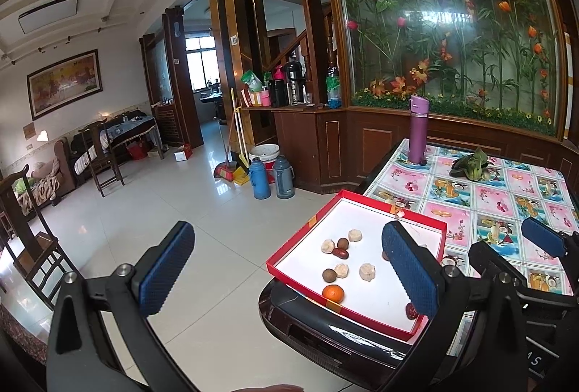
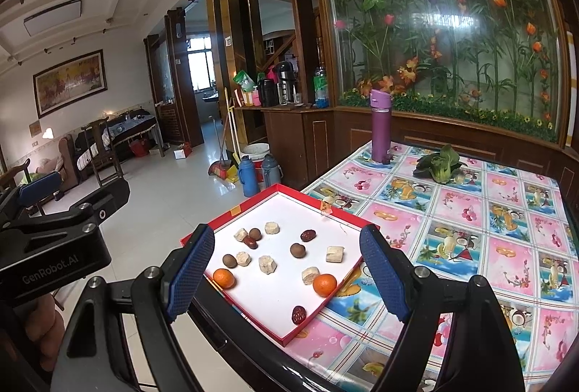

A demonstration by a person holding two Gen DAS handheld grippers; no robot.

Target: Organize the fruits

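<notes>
hovering wide open, both left gripper (image 1: 289, 269) and right gripper (image 2: 286, 278), holding nothing, facing red tray (image 2: 278, 191) for sorting scattered fruits.

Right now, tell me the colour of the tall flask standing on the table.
Purple. The flask shows best in the right wrist view, upright at the table's far corner.

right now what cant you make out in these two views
- Left wrist view: the left hand-held gripper has one finger covering the right part of the tray, hiding the second orange and some pieces.
- Right wrist view: the date and pale chunks are too small to identify surely.
- Both views: the table is cut off at the frame edge.
</notes>
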